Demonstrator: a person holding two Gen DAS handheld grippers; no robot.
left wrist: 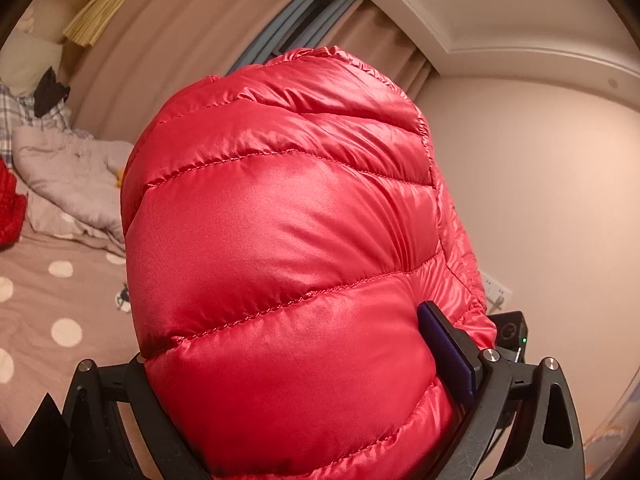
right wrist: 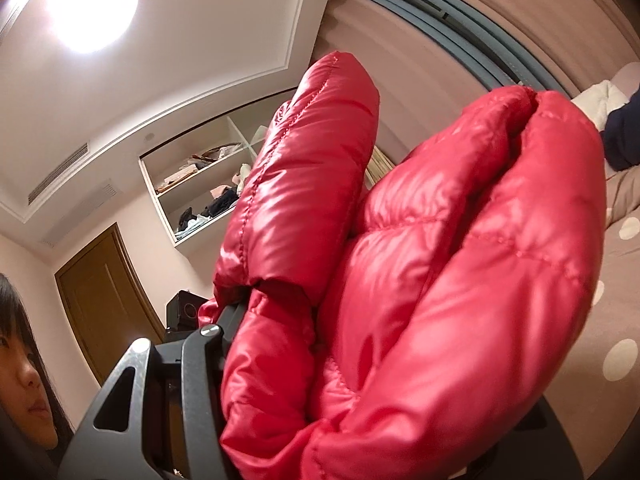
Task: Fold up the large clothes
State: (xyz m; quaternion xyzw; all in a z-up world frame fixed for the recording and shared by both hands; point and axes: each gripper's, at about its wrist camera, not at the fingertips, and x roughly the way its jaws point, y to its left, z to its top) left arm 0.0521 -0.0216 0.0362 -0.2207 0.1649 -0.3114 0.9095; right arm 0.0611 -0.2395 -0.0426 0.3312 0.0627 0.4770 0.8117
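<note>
Left hand-held gripper (left wrist: 320,408): we have its jaws closed on a thick bunch of the red jacket (left wrist: 280,240), one blue pad (left wrist: 448,356) pressed into the quilting at lower right. Right hand-held gripper (right wrist: 256,360): likewise clamped on jacket (right wrist: 440,280), far finger hidden by cloth. Jacket: lifted clear of the bed (left wrist: 60,300), filling the centre of both views. We judge both grips are spread along an edge so the garment hangs straight before laying it down.

Surroundings: grey bedding (left wrist: 68,176) heaped at left of the left view; more red cloth (left wrist: 10,204) at far left edge; curtain (left wrist: 160,40) behind; shelf (right wrist: 200,184) and door (right wrist: 108,300) at left of the right view. Obstruction: the heaped bedding takes bed space.
</note>
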